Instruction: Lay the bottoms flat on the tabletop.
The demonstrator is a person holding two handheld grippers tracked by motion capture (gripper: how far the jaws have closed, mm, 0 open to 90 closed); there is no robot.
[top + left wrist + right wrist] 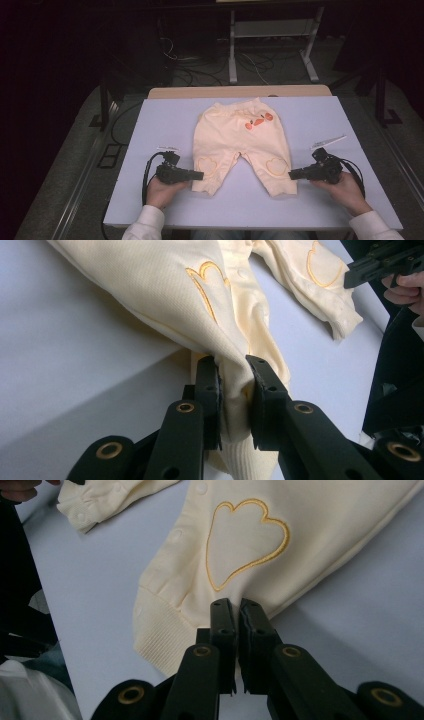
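Both grippers sit at the leg cuffs of the cream baby trousers [239, 145]. Left gripper [232, 375] has its jaws clamped on a bunched fold of cloth just above the ribbed cuff, lifting it slightly off the table. Right gripper [233, 605] has its jaws pressed nearly together on the outer edge of the other leg, beside the ribbed cuff and just below the embroidered heart patch [245, 540]. Each tool is held in a hand [161, 192]. Outward, the trousers lie flat, waistband away from the person, on the pale blue table [320, 120], an orange motif [259, 121] near the waist.
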